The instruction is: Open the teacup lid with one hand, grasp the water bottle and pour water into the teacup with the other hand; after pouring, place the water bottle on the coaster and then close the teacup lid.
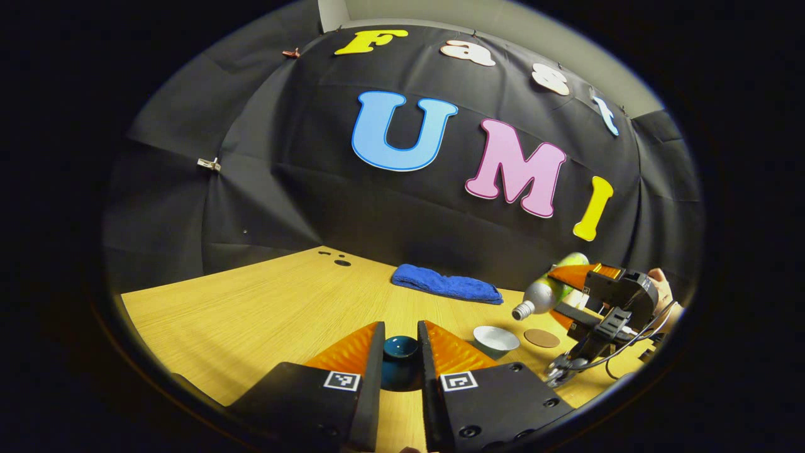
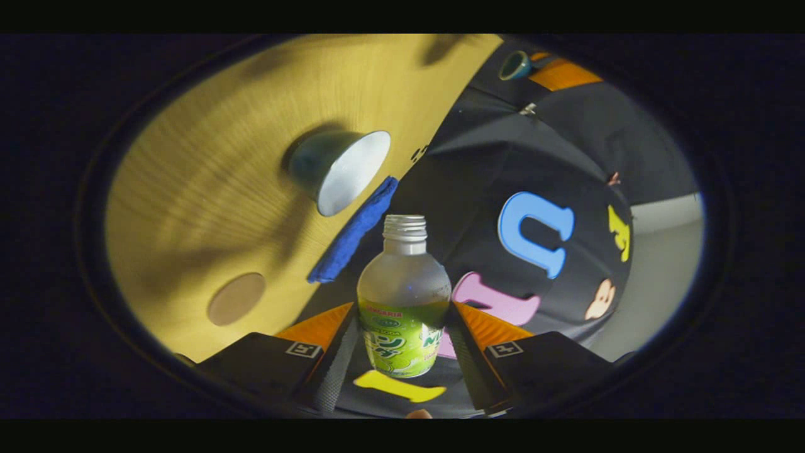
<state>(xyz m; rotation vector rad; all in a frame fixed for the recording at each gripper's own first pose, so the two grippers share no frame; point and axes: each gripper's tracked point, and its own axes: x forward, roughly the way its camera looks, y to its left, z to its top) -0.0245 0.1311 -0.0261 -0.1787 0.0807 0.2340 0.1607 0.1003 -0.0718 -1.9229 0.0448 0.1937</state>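
My left gripper (image 1: 400, 324) is shut on the dark teal teacup lid (image 1: 400, 350), held just above the wooden table (image 1: 264, 314). The open teacup (image 1: 495, 340), white inside, stands to the right of it. My right gripper (image 1: 560, 296) is shut on the green-labelled water bottle (image 1: 548, 290), tipped with its uncapped mouth pointing down-left above and just right of the cup. In the right gripper view the bottle (image 2: 402, 296) sits between my fingers, its mouth aimed near the teacup (image 2: 343, 170). I cannot tell whether water is flowing. The lid (image 2: 516, 65) shows far off.
A round brown coaster (image 1: 541, 338) lies on the table just right of the teacup, also seen as the coaster (image 2: 236, 298). A folded blue towel (image 1: 448, 285) lies at the back near the wall. A hand (image 1: 661, 283) holds the right gripper.
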